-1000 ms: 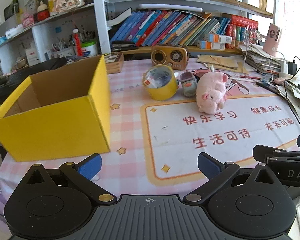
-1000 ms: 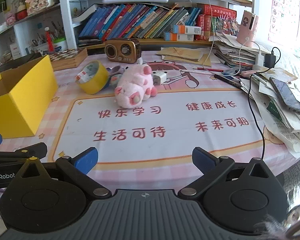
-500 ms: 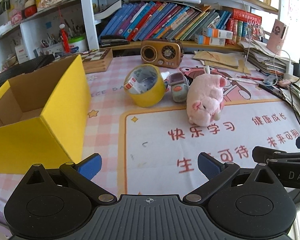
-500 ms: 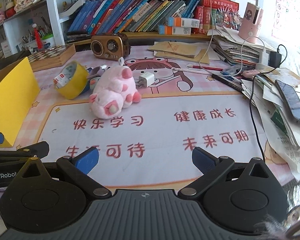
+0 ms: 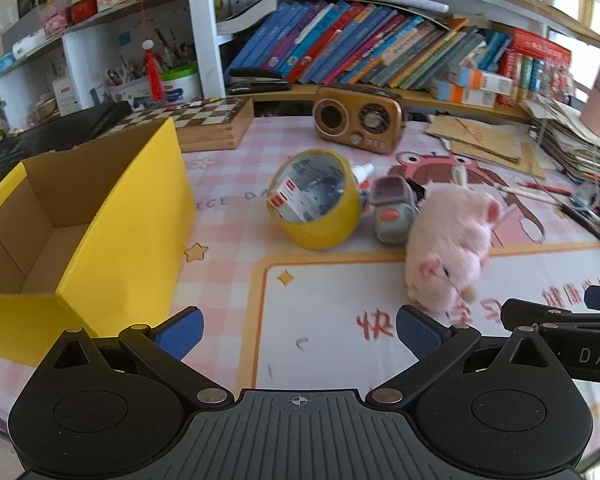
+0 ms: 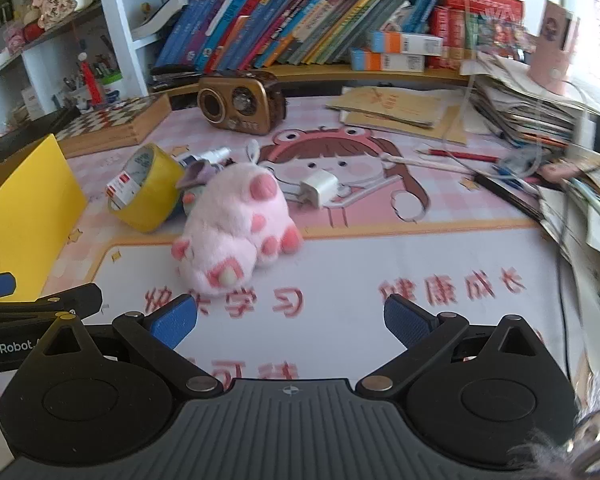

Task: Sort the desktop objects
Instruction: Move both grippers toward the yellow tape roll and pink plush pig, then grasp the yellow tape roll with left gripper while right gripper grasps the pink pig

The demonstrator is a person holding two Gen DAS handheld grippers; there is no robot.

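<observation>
Pink plush pig (image 6: 236,228) looms nearer both wide-apart tongs than before

Sunlit white bookshelf (image 5: 204,28) stands behind the pink-checked desk (image 5: 228,208).

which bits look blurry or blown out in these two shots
Left wrist view: pink plush pig and mat lettering smeared by motion, window side upper right washed out. Right wrist view: papers and cables at right streaked, red lettering soft, top right corner overexposed; fisheye bends the shelves in both.

A fluffy pink plush pig (image 6: 236,224) lay beside glossy yellow tape (image 5: 314,200), a matt cardboard box (image 5: 76,220) and a wood-look radio (image 5: 358,118).
</observation>
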